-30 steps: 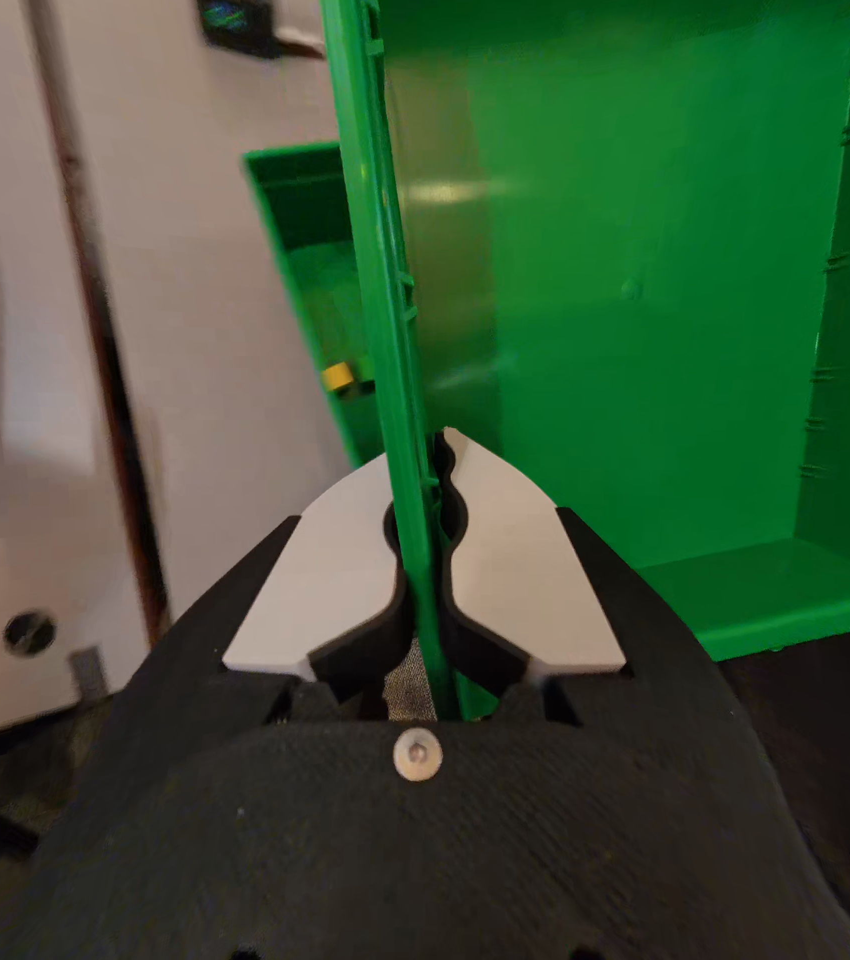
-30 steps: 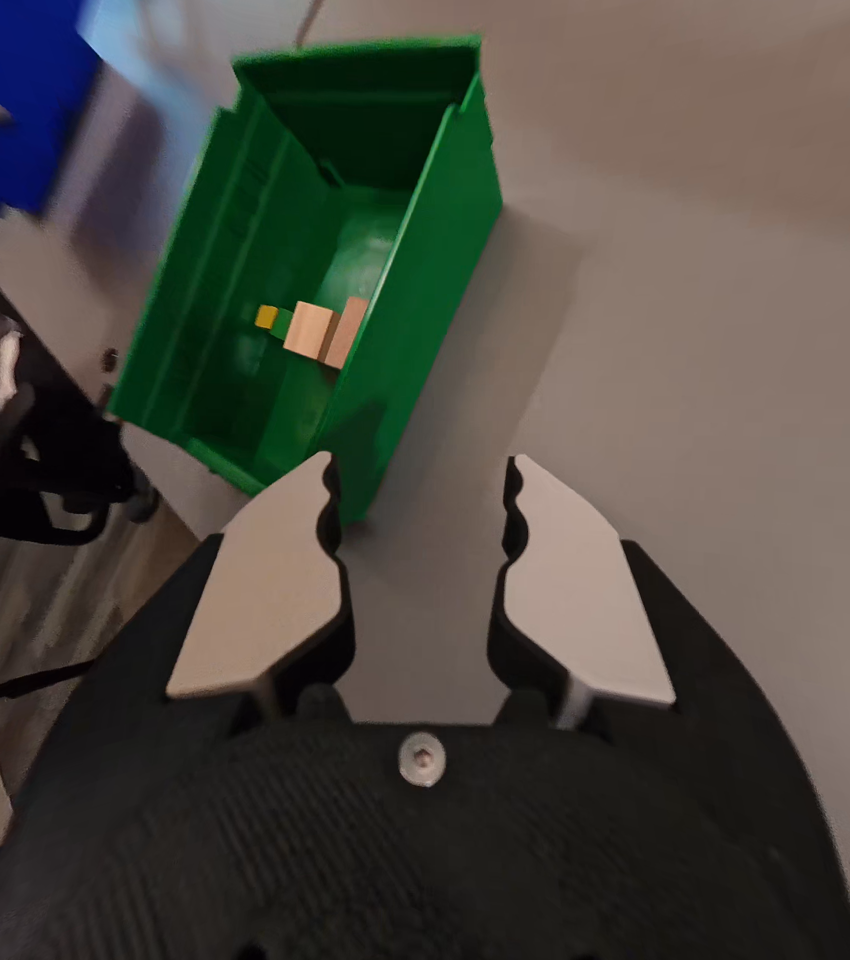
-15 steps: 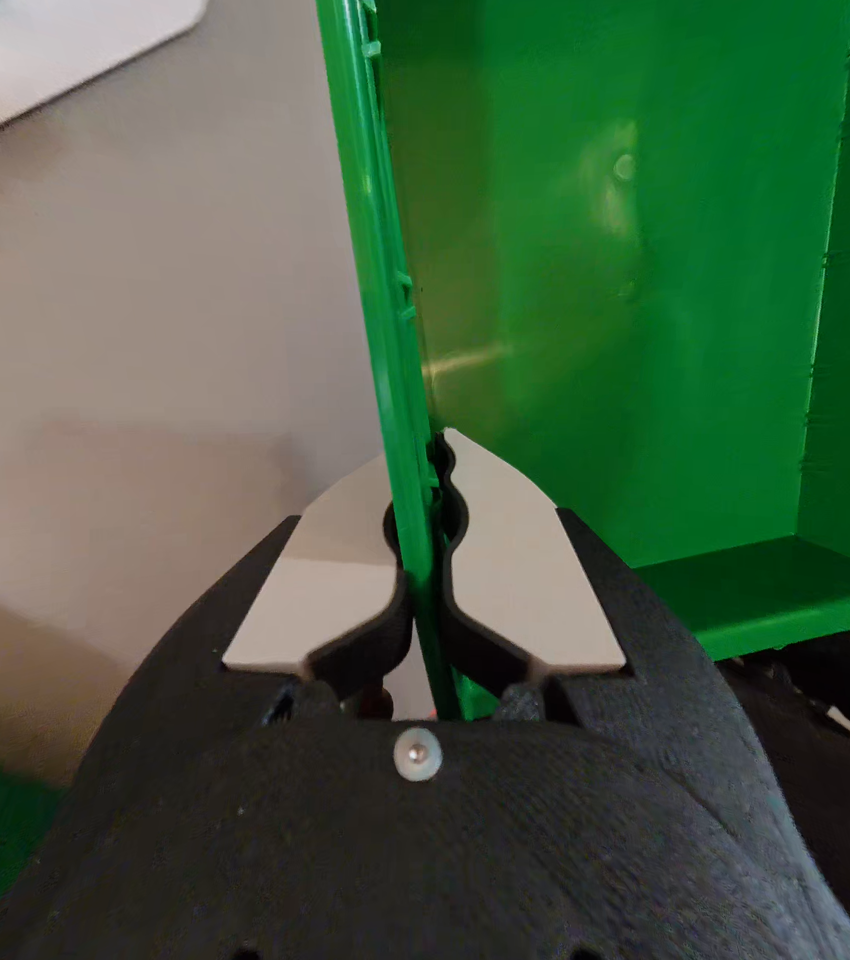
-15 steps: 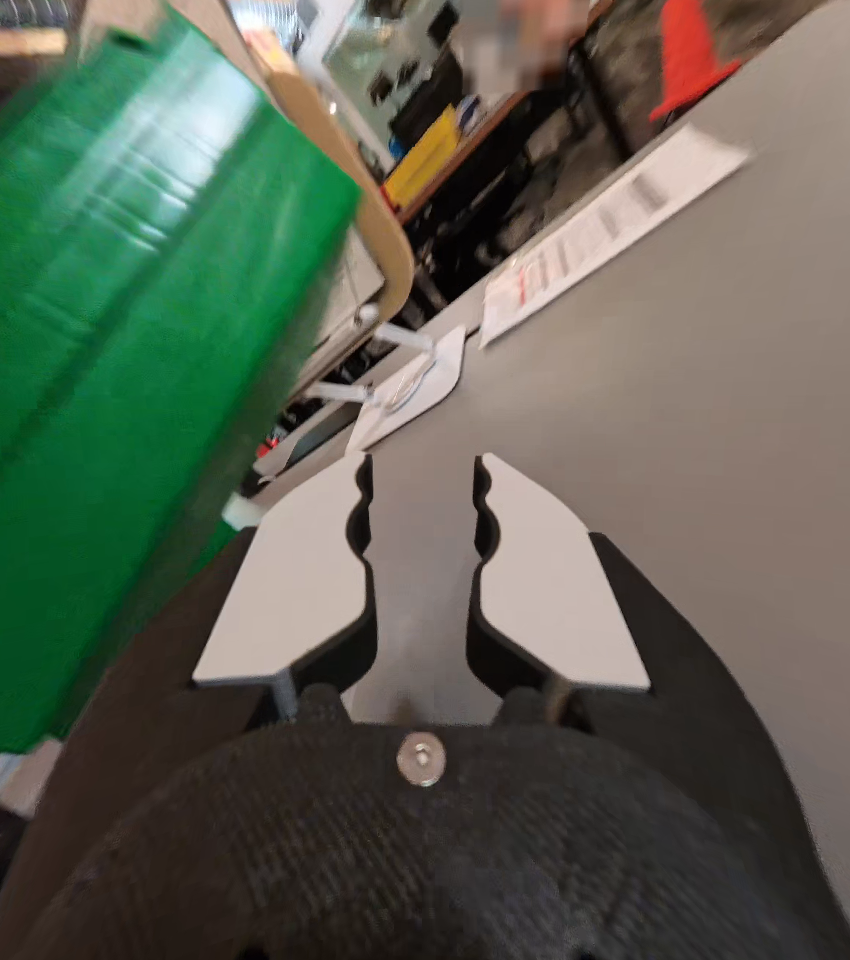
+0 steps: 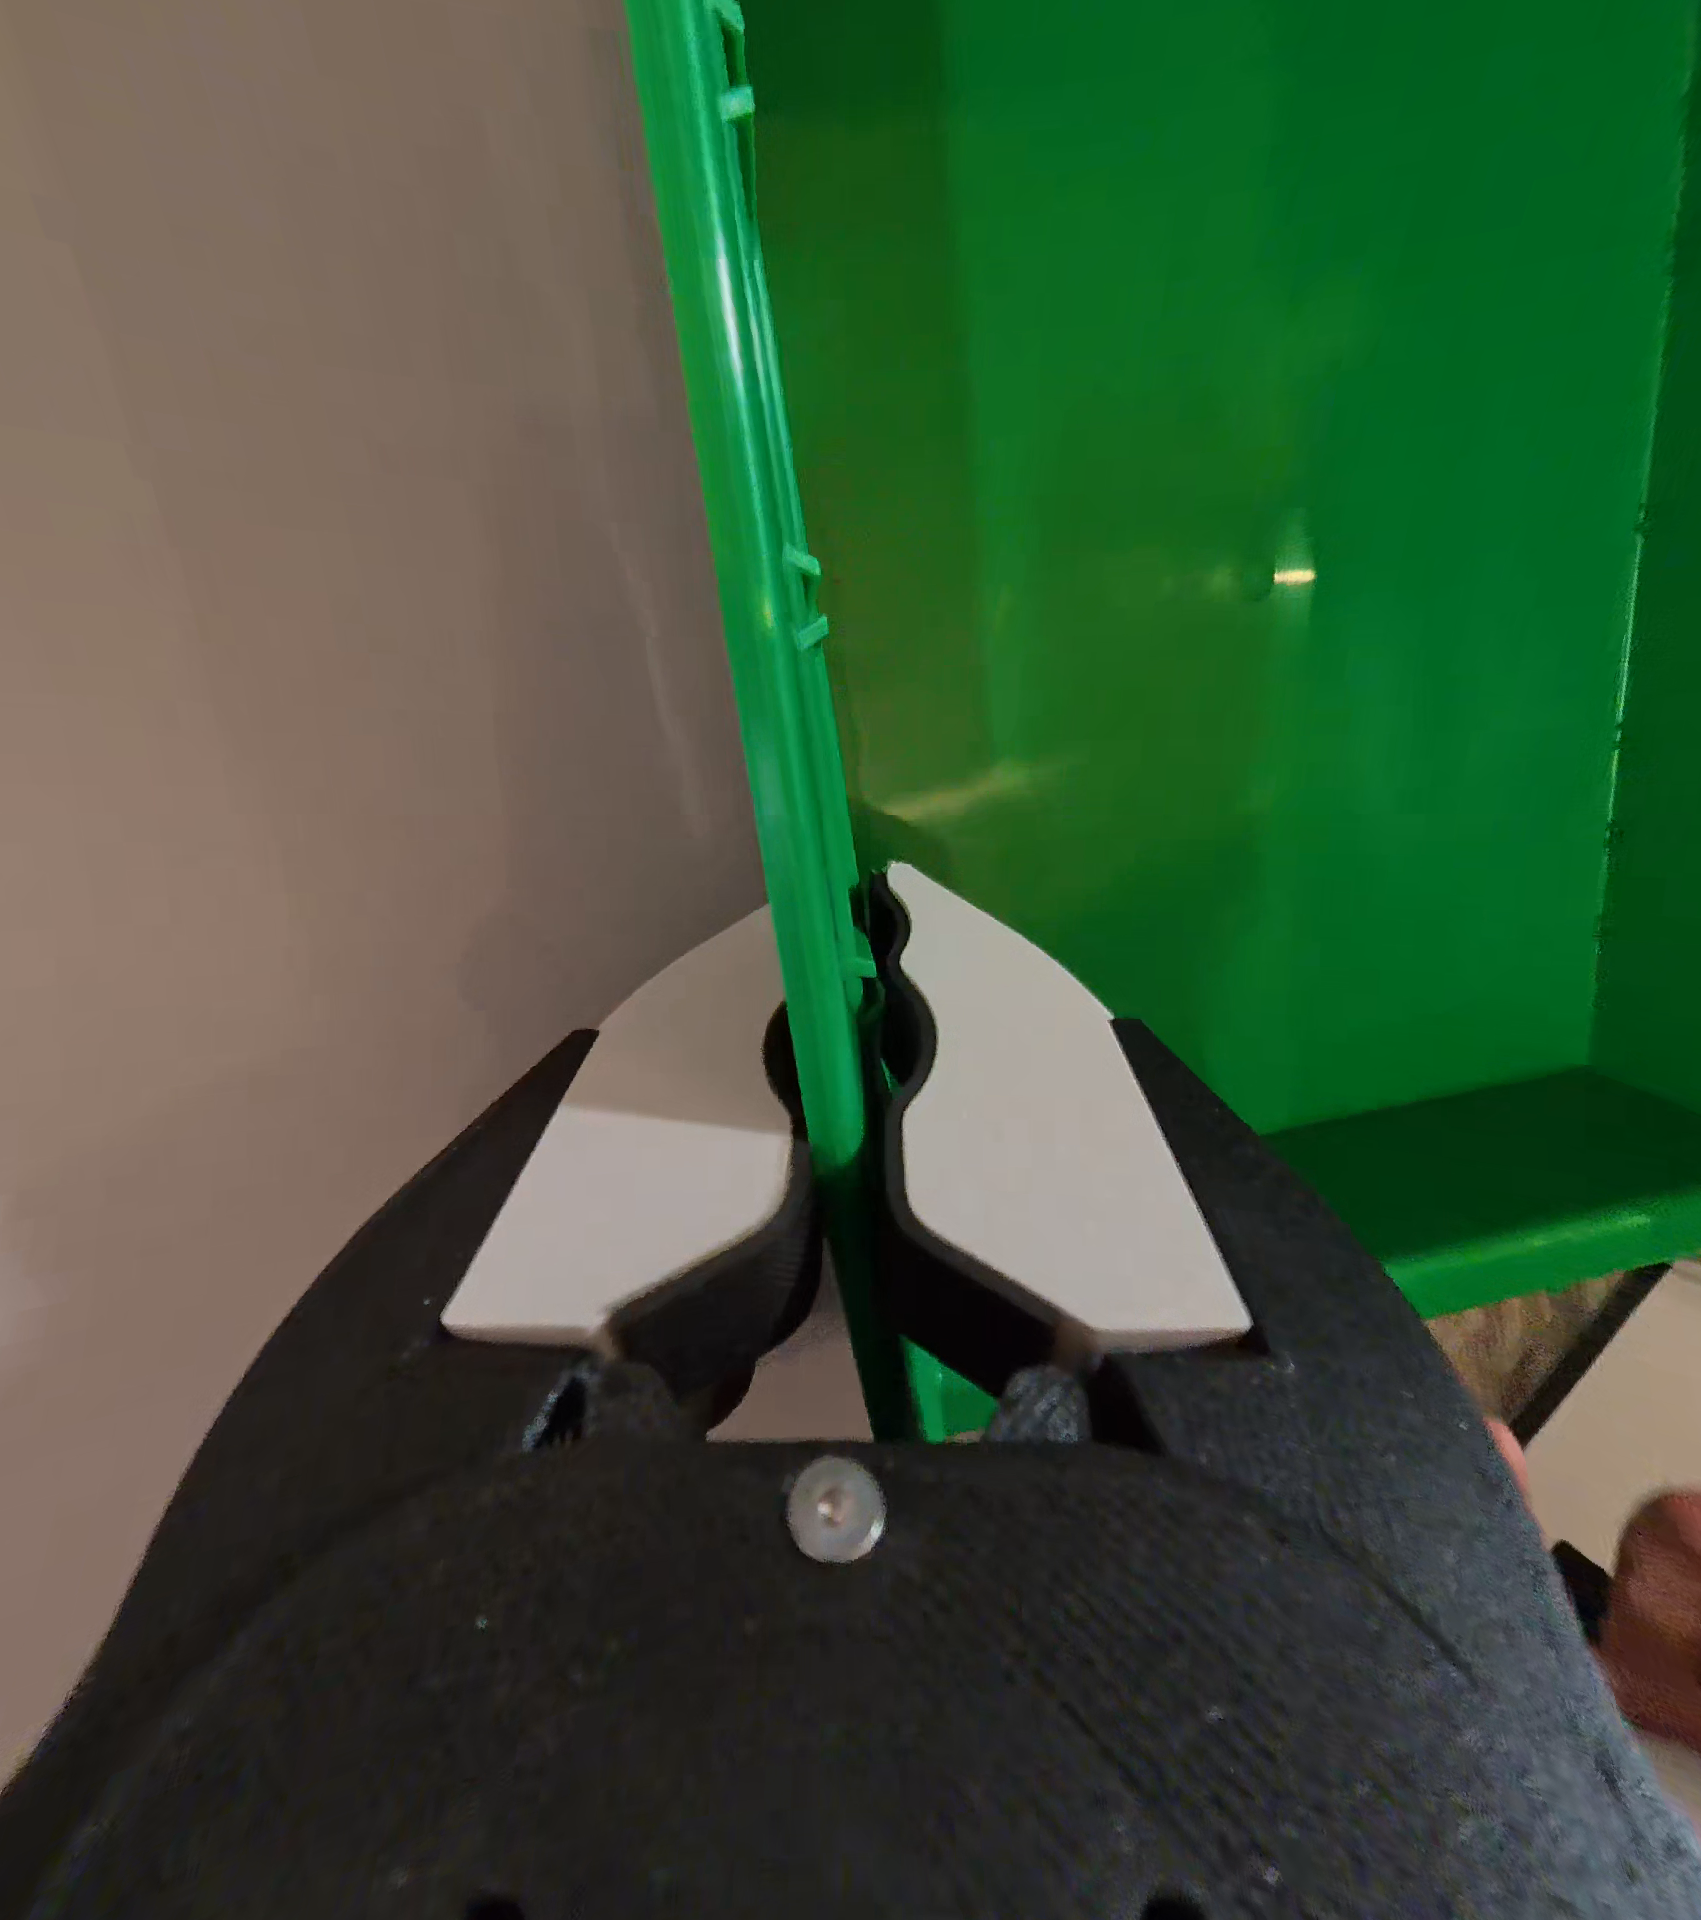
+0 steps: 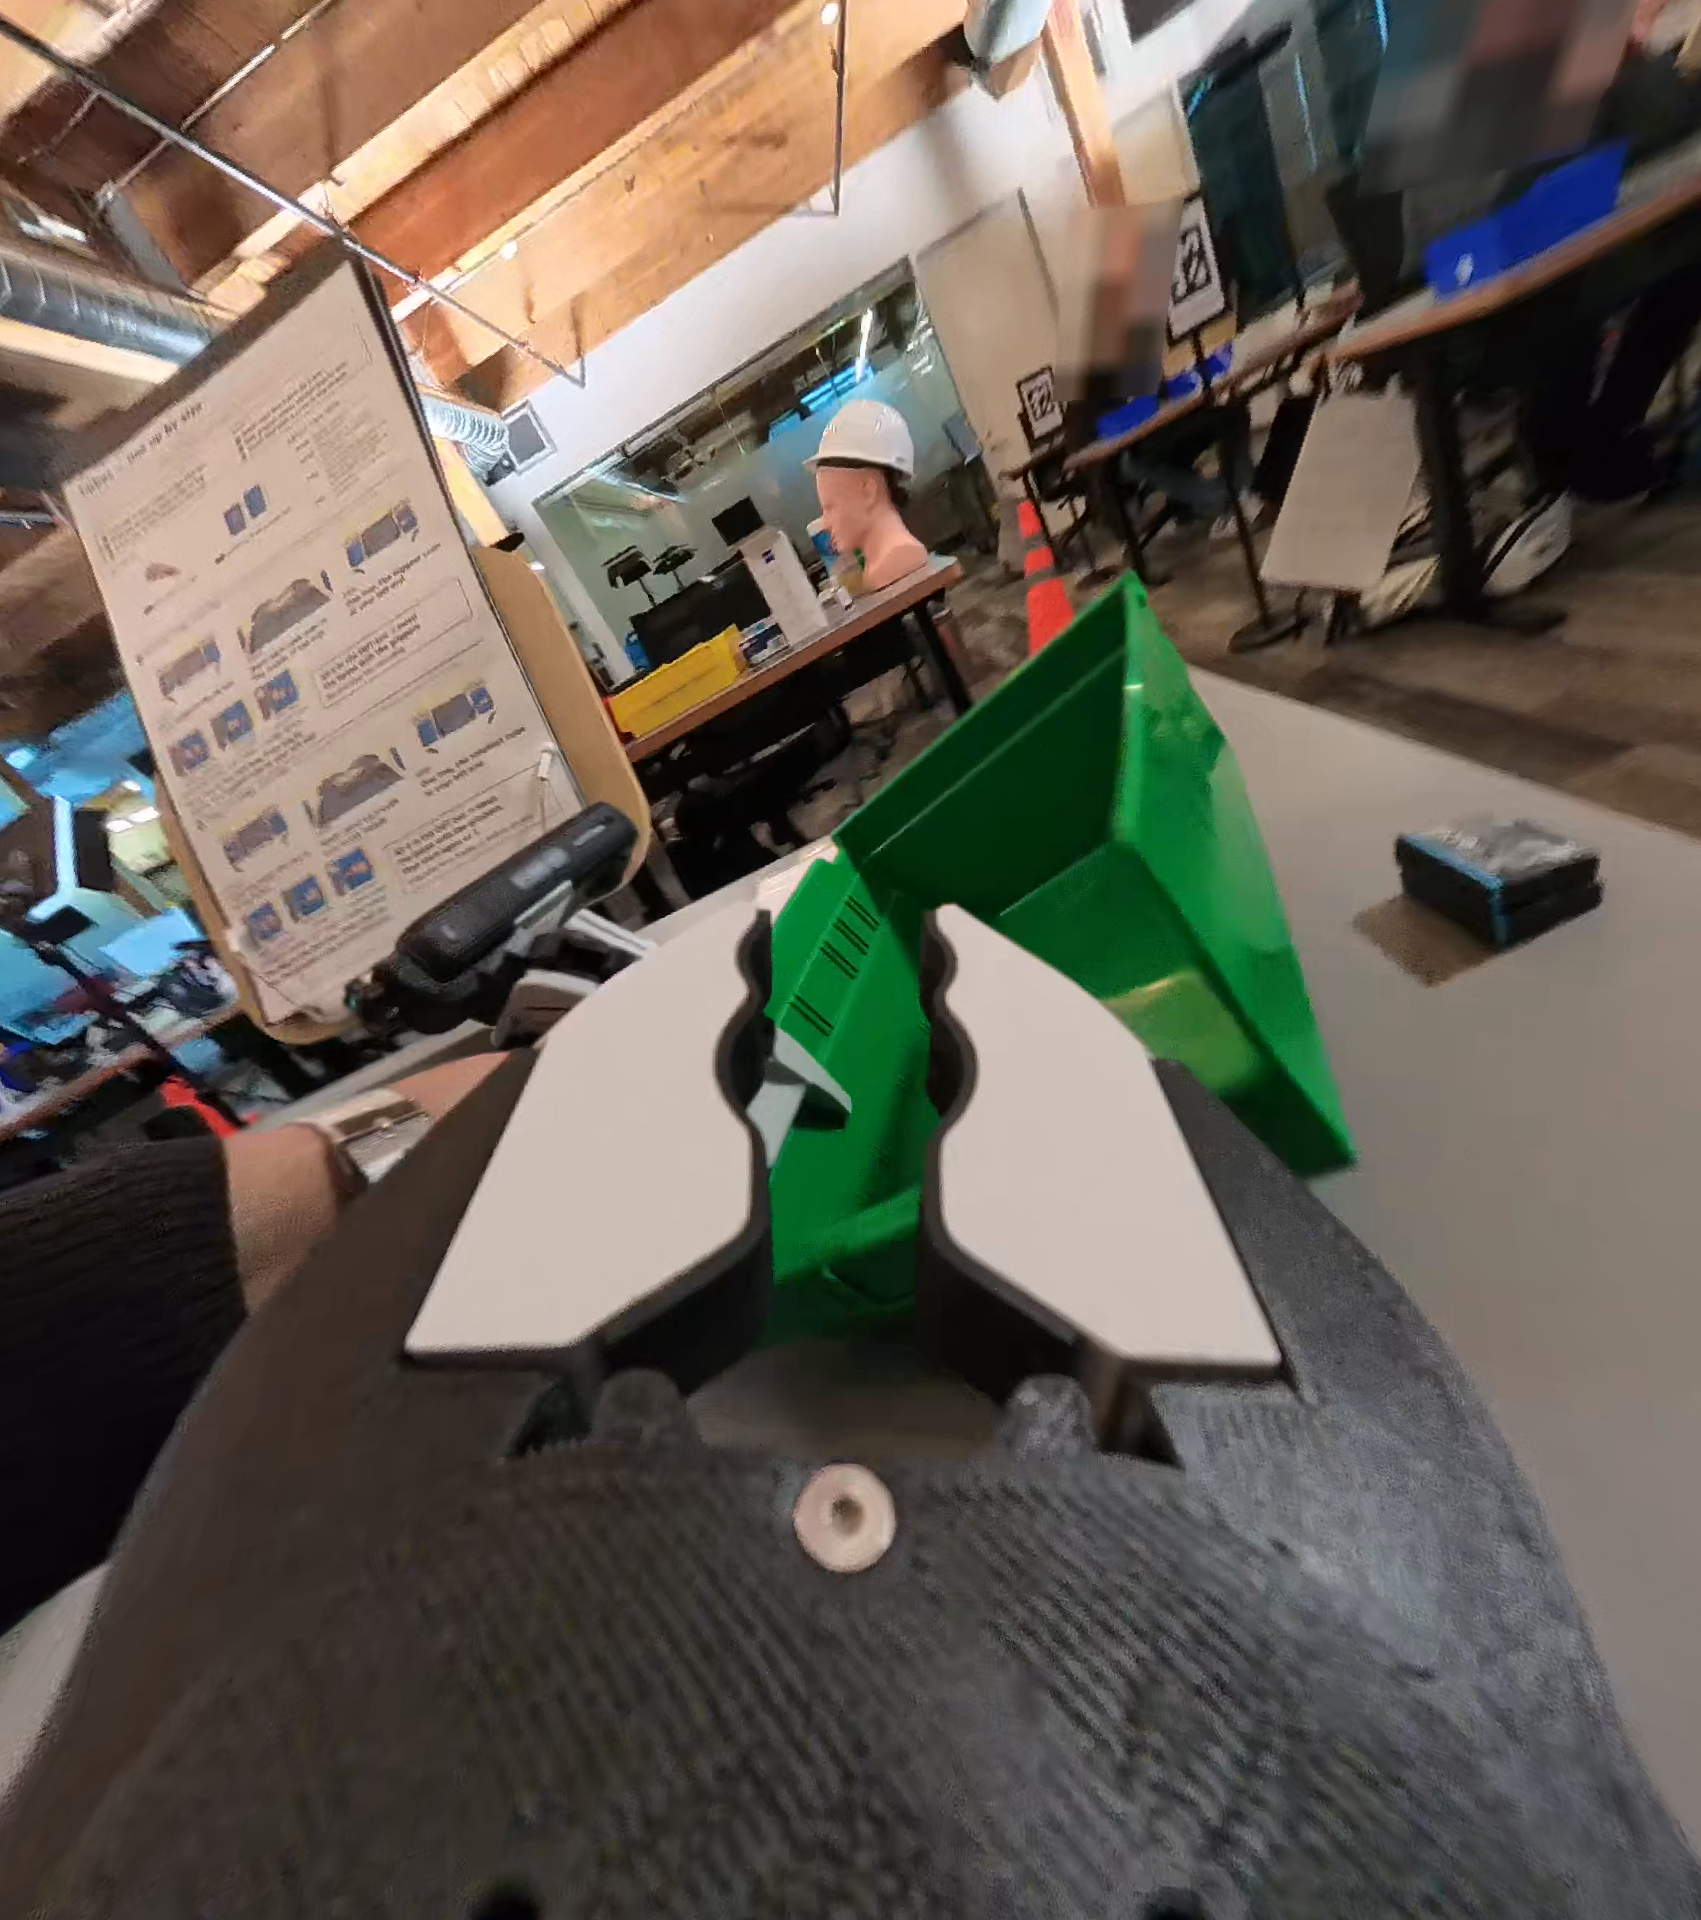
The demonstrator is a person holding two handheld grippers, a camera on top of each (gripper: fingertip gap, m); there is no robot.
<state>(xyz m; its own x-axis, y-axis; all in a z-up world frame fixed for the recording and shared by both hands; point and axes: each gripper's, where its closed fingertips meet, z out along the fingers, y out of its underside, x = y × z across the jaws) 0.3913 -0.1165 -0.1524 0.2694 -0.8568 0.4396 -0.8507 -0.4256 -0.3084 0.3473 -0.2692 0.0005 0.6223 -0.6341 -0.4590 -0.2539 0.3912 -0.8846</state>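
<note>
The left gripper (image 5: 851,935) is clamped on one side wall of the green bin (image 5: 1241,520), one finger outside and one inside, the wall running from 6 to 12 o'clock through the left wrist view. The bin looks empty from here, with a short wall at 4 o'clock and the grey table (image 5: 254,623) filling the 9 o'clock side. In the right wrist view the bin (image 6: 1189,883) is tipped, its open mouth turned up toward 12 o'clock, and whether its low edge touches the table (image 6: 1552,1195) cannot be told. The right gripper (image 6: 846,961) stands apart, holding nothing, with the bin's near wall seen through the gap; whether that wall is already between the fingers or merely behind them is unclear. A small dark block (image 6: 1495,878) lies well apart at 3 o'clock, and a board of pictures (image 6: 295,665) stands at 10 o'clock. A judgement on handling: thin plastic held by one wall will flex and swing, so the clamp is best kept deep over the rim, the wrist turned slowly, and the free tool kept clear of the bin or closed squarely on a wall rather than on a corner.
</note>
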